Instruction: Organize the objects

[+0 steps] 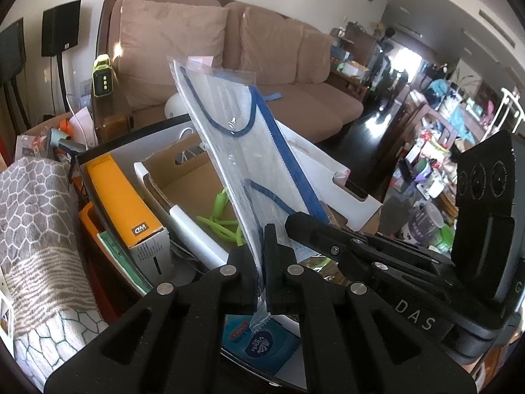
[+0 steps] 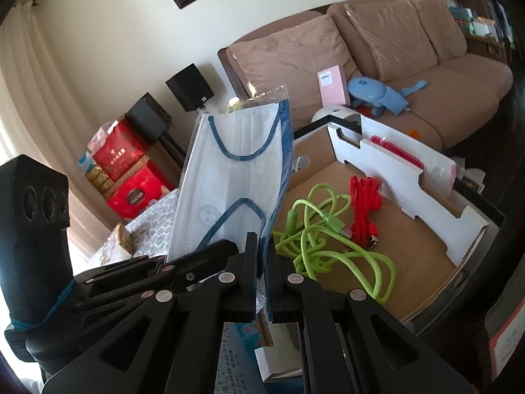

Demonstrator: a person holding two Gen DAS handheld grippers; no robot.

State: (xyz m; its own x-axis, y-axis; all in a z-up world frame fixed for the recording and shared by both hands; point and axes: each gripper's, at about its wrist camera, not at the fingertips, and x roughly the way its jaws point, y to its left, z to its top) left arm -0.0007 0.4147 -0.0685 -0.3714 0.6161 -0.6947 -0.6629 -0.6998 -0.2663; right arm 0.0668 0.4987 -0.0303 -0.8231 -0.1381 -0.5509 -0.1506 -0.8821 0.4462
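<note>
Living room — tan sofa [image 2: 410, 75] behind, open cardboard box [image 2: 407, 229] holding green cable [image 2: 328, 249] and red cable [image 2: 364, 207]. Left tongs [image 1: 261, 262] and right tongs [image 2: 261, 272] both clamped shut on bagged face mask [image 2: 236, 177] — held upright over cluttered surface.

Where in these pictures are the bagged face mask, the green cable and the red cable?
bagged face mask [image 2: 229, 170], right wrist view, on the white pleated middle.
green cable [image 2: 315, 229], right wrist view, on the tangle lying in the cardboard box.
red cable [image 2: 364, 203], right wrist view, on the middle of the folded bundle.
</note>
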